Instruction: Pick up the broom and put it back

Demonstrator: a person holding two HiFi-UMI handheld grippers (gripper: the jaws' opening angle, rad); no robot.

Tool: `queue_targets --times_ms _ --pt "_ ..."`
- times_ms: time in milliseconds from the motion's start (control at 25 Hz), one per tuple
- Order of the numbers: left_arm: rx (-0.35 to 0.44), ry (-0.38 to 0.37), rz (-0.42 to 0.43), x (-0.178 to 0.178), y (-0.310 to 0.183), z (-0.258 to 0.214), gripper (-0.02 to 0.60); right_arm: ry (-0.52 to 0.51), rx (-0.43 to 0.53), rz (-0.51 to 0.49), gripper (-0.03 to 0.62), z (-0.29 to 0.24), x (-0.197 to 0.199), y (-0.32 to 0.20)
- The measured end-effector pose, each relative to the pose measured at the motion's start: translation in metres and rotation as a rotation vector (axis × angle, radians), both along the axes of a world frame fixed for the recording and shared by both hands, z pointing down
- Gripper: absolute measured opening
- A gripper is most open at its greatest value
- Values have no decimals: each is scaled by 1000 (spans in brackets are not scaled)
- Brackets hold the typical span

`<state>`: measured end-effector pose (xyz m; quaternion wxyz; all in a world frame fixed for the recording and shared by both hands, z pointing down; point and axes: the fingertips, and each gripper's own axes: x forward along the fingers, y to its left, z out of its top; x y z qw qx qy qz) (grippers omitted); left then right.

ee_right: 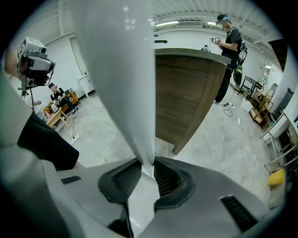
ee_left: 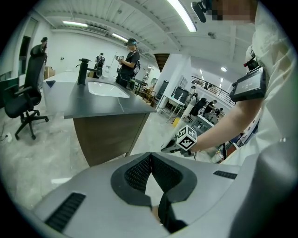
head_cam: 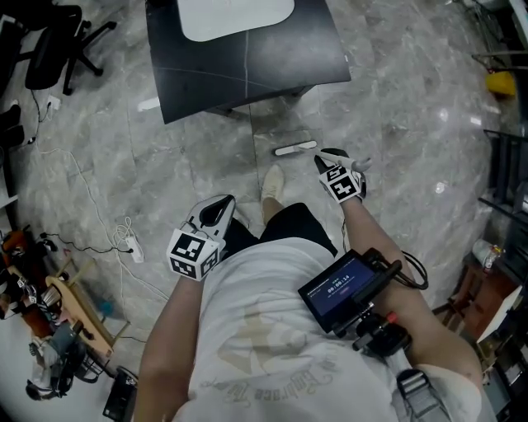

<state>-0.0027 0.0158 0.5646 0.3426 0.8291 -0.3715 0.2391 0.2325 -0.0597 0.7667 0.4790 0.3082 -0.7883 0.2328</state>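
Short of the dark counter (head_cam: 264, 66), left gripper (ee_left: 150, 157) with jaws pressed together and empty, right gripper (ee_right: 148, 163) clamped on the white broom handle (ee_right: 121, 69) slanting up before the counter's wooden side, farther off white sink basin (head_cam: 235, 16) sunk in the counter top, black faucet (ee_left: 84, 70) at its edge

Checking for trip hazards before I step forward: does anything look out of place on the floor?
Yes: a white power strip and its looped cable lie loose on the floor at the left, a snag risk.
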Motion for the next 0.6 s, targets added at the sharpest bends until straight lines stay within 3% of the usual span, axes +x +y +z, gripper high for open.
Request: queue_targets --times_ms 600 --pt "-17 4 -77 -16 1 5 12 -39 19 -47 94 3 -35 -41"
